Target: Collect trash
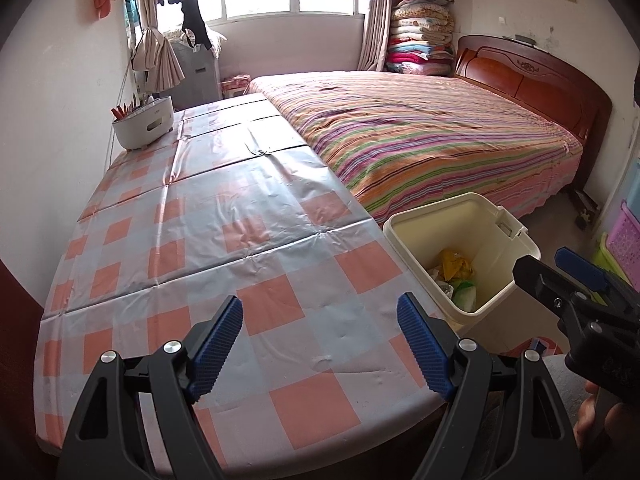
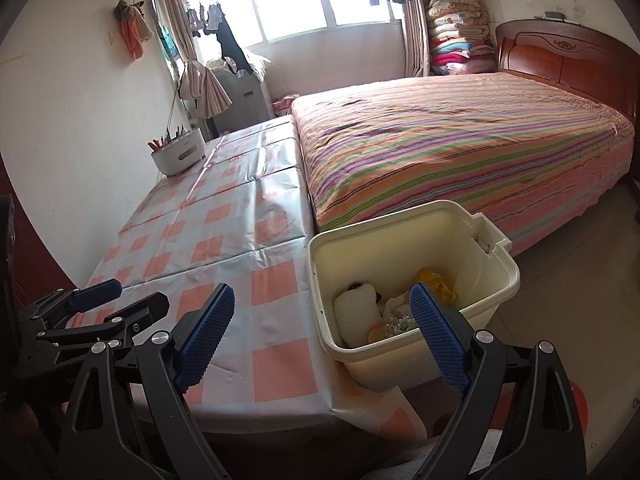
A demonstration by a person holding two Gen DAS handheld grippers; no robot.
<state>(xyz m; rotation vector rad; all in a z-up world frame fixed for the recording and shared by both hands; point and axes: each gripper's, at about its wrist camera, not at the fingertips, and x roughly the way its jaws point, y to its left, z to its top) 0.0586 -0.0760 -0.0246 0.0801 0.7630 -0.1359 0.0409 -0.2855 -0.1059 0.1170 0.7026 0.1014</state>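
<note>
A cream plastic bin (image 1: 500, 236) (image 2: 400, 236) stands on the floor against the table's right edge. It holds trash (image 1: 456, 272) (image 2: 384, 308): a yellow wrapper, a white wad, green and crumpled bits. My left gripper (image 1: 320, 344) is open and empty above the near end of the checked tablecloth (image 1: 208, 240). My right gripper (image 2: 320, 332) is open and empty, its right finger over the bin's near rim, its left finger over the table (image 2: 224, 240). Each gripper shows at the edge of the other's view: the right gripper (image 1: 560, 276) and the left gripper (image 2: 104, 300).
A white caddy with utensils (image 1: 144, 122) (image 2: 180, 156) stands at the table's far left by the wall. A bed with a striped cover (image 1: 432, 136) (image 2: 460, 140) adjoins the table's right side. Coloured baskets (image 1: 624, 240) stand at the right.
</note>
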